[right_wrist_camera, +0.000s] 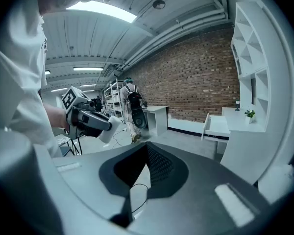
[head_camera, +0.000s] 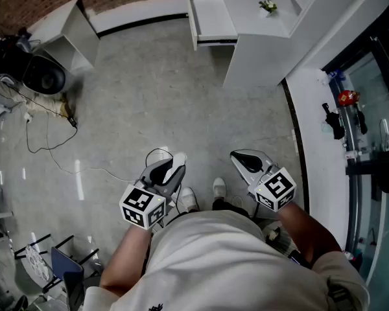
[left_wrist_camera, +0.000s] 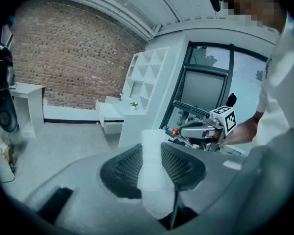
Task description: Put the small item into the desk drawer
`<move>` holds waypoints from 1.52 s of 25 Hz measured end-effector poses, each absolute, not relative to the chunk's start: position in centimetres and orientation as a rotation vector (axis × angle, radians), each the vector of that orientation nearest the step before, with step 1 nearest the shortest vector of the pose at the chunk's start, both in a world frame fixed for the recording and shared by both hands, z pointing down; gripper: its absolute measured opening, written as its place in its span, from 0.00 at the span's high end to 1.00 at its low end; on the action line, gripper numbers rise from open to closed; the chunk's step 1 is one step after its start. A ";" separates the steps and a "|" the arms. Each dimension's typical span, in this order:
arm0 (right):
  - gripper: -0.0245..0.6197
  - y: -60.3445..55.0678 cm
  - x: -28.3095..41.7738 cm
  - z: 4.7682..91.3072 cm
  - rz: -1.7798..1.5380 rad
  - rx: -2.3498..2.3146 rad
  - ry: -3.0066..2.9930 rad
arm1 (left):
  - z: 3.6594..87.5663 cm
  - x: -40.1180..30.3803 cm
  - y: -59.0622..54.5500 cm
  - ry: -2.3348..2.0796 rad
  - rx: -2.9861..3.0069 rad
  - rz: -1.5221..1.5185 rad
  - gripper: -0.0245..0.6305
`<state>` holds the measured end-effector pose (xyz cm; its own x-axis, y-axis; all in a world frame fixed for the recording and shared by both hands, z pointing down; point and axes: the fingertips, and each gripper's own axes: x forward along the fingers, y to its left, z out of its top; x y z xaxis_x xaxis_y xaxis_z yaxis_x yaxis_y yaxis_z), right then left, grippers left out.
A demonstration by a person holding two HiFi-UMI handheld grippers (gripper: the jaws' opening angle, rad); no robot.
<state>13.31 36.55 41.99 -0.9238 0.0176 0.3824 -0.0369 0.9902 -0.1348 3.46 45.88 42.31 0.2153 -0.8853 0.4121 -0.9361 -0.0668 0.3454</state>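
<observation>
My left gripper (head_camera: 176, 163) is shut on a small white item (left_wrist_camera: 152, 168), which stands up between its mesh pads (left_wrist_camera: 179, 166) and pokes past their tips. The same white item (right_wrist_camera: 109, 129) shows at the end of the left gripper in the right gripper view. My right gripper (head_camera: 237, 156) hangs beside it with its jaws together at the tips and nothing held. Both are at waist height above the grey floor. The white desk (head_camera: 262, 44) stands far ahead, and its drawer (head_camera: 211, 15) is pulled open; the drawer (left_wrist_camera: 108, 112) also shows in the left gripper view.
A small potted plant (head_camera: 268, 6) sits on the desk top. A black speaker (head_camera: 44, 75), a white side table (head_camera: 68, 28) and loose cables (head_camera: 48, 141) lie to the left. A glass wall with a white sill (head_camera: 314, 141) runs along the right, and a chair (head_camera: 59, 261) stands at lower left.
</observation>
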 end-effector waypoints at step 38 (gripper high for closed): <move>0.95 8.5 7.4 42.6 0.261 0.026 -2.825 | 42.0 -5.7 13.7 -1.719 1.964 0.223 0.77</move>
<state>7.41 8.48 42.57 -0.9539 0.0096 0.3000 -0.0456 0.9832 -0.1765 -5.67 13.68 41.99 0.1823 -0.8762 0.4461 -0.9610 -0.0629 0.2693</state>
